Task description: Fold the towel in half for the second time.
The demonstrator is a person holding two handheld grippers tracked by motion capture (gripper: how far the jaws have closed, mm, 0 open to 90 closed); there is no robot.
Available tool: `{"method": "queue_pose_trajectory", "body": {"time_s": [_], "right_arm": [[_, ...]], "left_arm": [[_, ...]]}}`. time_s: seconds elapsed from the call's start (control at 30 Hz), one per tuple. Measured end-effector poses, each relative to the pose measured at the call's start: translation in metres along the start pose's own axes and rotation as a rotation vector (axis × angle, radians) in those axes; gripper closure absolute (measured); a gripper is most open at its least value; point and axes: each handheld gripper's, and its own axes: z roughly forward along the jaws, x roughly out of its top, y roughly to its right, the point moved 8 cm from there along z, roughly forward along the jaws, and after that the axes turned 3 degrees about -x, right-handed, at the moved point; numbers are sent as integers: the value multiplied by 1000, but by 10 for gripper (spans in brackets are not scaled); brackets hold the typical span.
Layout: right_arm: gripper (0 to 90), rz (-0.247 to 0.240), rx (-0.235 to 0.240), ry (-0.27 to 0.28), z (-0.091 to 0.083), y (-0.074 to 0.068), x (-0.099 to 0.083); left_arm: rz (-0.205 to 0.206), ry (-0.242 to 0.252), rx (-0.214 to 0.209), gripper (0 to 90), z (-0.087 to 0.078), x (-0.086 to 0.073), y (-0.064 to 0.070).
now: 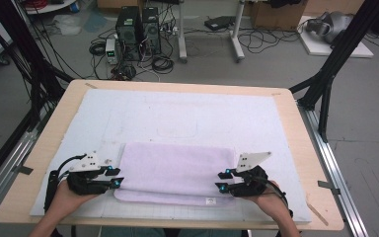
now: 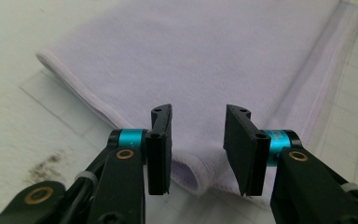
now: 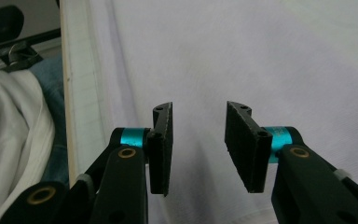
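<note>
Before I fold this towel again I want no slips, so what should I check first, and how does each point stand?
1. Left gripper open: ok.
2. Right gripper open: ok.
3. Towel lying flat, already folded once: ok.
4. Left jaws lined up with the folded corner: ok.
5. Right jaws at the towel's edge: cannot tell; they hover over plain cloth.
6. Mat beyond the towel free for the fold: ok.

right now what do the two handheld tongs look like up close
Both tongs, left and right, are black, with flat black jaws on bright blue collars and brass-coloured rivets in the linkages. Each carries a pale grey three-cornered plate on top, and a black cable trails back past each hand. No sleeves show on the forearms.
</note>
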Motion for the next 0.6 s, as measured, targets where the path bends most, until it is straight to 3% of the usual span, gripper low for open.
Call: {"method": "queue_pose_trajectory", "body": {"time_s": [0.17, 0.2, 0.27, 0.33, 0.43, 0.5, 0.6], "right_arm": [[610, -4, 20, -57, 15, -8, -24], [626, 9, 16, -28, 16, -7, -25], [699, 17, 0, -13, 15, -5, -26], [786, 6, -17, -20, 15, -4, -25], [844, -5, -18, -23, 14, -4, -22], [835, -9, -17, -19, 12, -4, -20], [712, -10, -8, -2, 7, -7, -18]], "left_arm": [[22, -34, 3, 588, 8, -12, 6], [20, -29, 2, 591, 8, -12, 6], [30, -23, 13, 659, 8, -11, 4], [36, -21, 2, 785, 8, -10, 5], [47, -10, 16, 826, 7, -6, 6], [44, -2, 4, 824, 4, -5, 6], [35, 25, -13, 736, -3, -1, 8]]}}
